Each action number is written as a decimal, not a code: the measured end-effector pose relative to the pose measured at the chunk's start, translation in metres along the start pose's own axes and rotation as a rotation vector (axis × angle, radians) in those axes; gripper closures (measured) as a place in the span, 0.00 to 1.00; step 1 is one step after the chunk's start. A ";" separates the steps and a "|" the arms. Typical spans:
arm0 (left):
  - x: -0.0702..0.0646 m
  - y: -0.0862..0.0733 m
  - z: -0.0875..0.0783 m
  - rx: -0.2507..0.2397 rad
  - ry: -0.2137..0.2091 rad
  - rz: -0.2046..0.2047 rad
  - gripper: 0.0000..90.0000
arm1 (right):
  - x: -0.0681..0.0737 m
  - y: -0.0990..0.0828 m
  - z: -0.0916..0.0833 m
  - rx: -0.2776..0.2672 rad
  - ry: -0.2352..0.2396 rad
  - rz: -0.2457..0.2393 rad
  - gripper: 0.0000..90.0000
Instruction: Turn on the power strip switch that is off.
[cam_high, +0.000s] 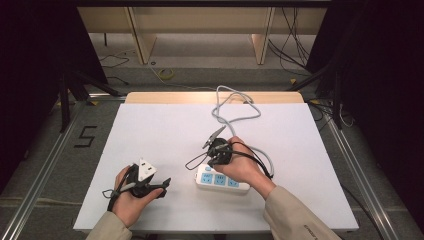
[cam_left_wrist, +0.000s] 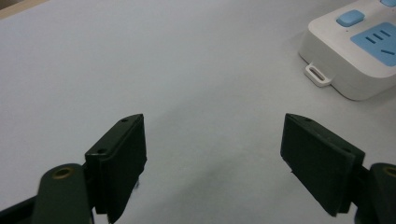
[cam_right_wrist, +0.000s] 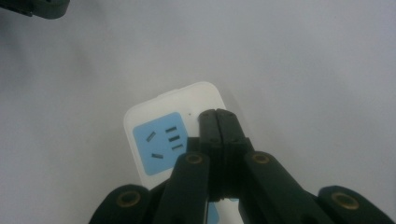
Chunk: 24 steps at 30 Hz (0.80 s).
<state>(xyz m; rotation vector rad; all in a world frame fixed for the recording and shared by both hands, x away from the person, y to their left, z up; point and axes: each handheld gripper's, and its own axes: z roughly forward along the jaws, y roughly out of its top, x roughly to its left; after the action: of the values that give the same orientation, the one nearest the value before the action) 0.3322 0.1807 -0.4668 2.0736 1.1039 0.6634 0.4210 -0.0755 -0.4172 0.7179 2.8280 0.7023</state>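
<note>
surface: white table (cam_high: 165, 130) | floor (cam_high: 45, 145): grey, taped "5" (cam_high: 85, 136)

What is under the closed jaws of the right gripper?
The white power strip lies under the right gripper. One blue socket face is visible beside the jaws; the jaws cover the strip's end button.

Lighting from overhead, even and fairly bright on the white table (cam_high: 165, 125); I see the surroundings at both sides of the high view fall to near black. Shadows on the table soft and short. High view reasonably sharp, slightly grainy. Left gripper view: jaws near the lens soft, a faint grey shadow between them, mild colour cast. Right gripper view dimmer and noisy, corners darkened, closed jaws blurred at the bottom edge; power strip (cam_right_wrist: 159, 135) acceptably in focus. No strong glare.
</note>
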 end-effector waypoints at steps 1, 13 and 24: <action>0.000 0.000 0.000 0.000 0.000 0.000 0.25 | 0.000 0.000 0.000 0.003 0.000 0.001 1.00; 0.000 0.000 0.000 0.000 -0.001 0.000 0.25 | -0.004 0.003 0.007 0.019 0.000 0.013 1.00; 0.000 0.000 0.000 0.000 -0.001 0.001 0.25 | -0.004 0.008 0.012 0.029 0.000 0.009 1.00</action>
<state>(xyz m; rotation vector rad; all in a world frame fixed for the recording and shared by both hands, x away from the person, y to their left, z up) 0.3322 0.1805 -0.4667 2.0739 1.1026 0.6628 0.4312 -0.0662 -0.4234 0.7363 2.8428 0.6636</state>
